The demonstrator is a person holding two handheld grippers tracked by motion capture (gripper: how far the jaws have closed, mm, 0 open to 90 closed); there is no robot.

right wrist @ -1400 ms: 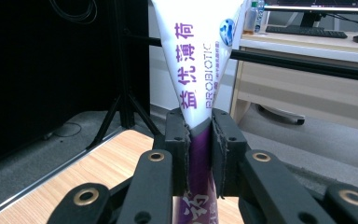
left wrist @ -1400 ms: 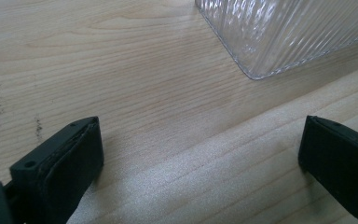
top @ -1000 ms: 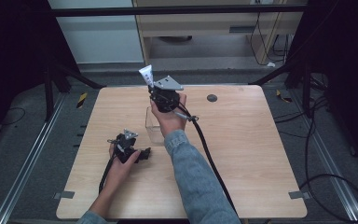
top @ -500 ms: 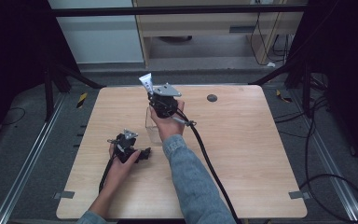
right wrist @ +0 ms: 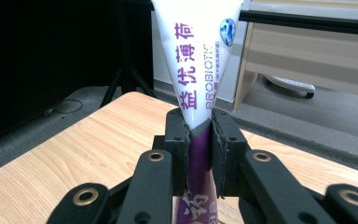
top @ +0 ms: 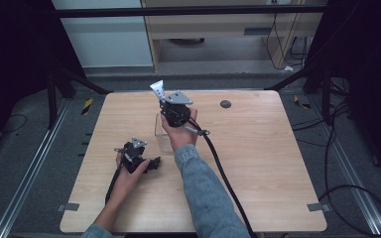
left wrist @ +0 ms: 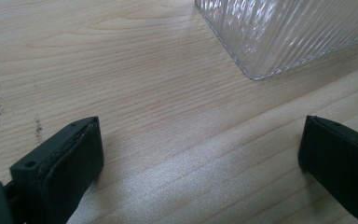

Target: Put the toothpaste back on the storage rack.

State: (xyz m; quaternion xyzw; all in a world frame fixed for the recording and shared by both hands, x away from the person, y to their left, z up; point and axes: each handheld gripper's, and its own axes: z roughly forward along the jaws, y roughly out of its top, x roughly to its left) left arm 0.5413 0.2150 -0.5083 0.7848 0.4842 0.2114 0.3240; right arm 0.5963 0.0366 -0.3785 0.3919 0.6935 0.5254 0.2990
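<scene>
Toothpaste is up: high view has the right gripper point(top: 171, 106) holding a white-and-purple toothpaste tube point(top: 157, 90) above the clear ribbed plastic container point(top: 162, 133), so the pickup looks done and the drop-in is left. Left gripper point(top: 151, 162) rests on the light wooden table point(top: 258, 163).

Left gripper view: jaws spread wide, nothing between them, container corner point(left wrist: 279, 32) ahead, mostly cut off.

Right gripper view: jaws clenched on the tube point(right wrist: 196, 60); its cap end is hidden below.
</scene>
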